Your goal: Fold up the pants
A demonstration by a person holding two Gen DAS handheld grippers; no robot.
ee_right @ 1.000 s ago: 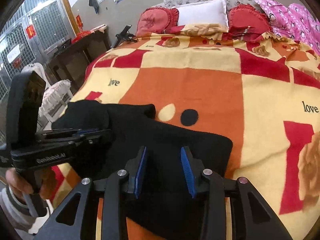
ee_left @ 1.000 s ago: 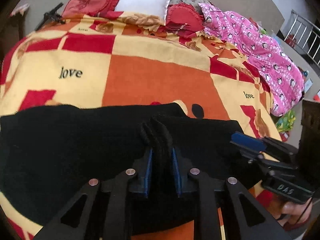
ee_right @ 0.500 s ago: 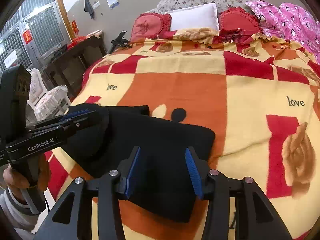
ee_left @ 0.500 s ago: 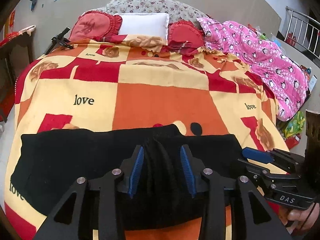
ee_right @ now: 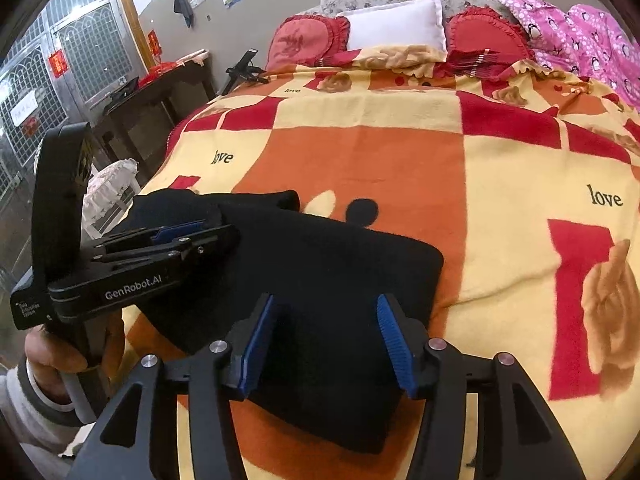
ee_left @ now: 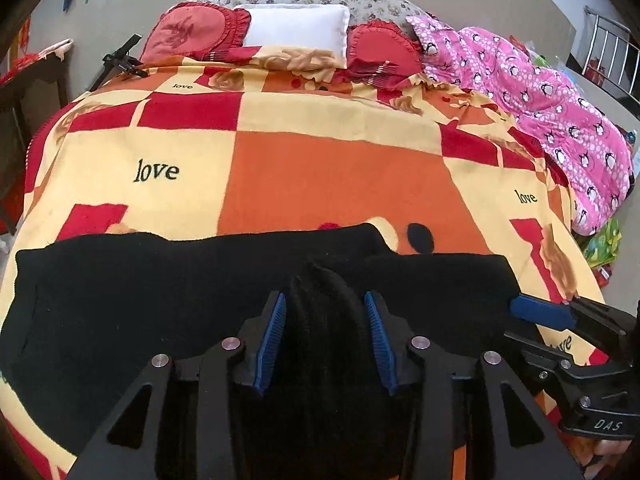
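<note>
Black pants (ee_left: 120, 300) lie across the near edge of the bed, partly folded; they also show in the right wrist view (ee_right: 340, 264). My left gripper (ee_left: 326, 336) is open, its blue pads either side of a raised ridge of black cloth without pinching it. My right gripper (ee_right: 326, 340) is open above the folded right end of the pants. The right gripper shows at the right edge of the left wrist view (ee_left: 560, 320); the left gripper shows at the left of the right wrist view (ee_right: 180, 236).
An orange, red and yellow blanket (ee_left: 320, 176) covers the bed. Red cushions (ee_left: 192, 36) and a white pillow (ee_left: 296, 28) lie at the head. A pink quilt (ee_left: 552, 104) lies along the right side. A dark side table (ee_right: 160, 92) and a white chair (ee_right: 112, 188) stand left.
My left gripper has opened and released the ridge of cloth it pinched. My right gripper has opened wider. Both have drawn back and up from the pants.
</note>
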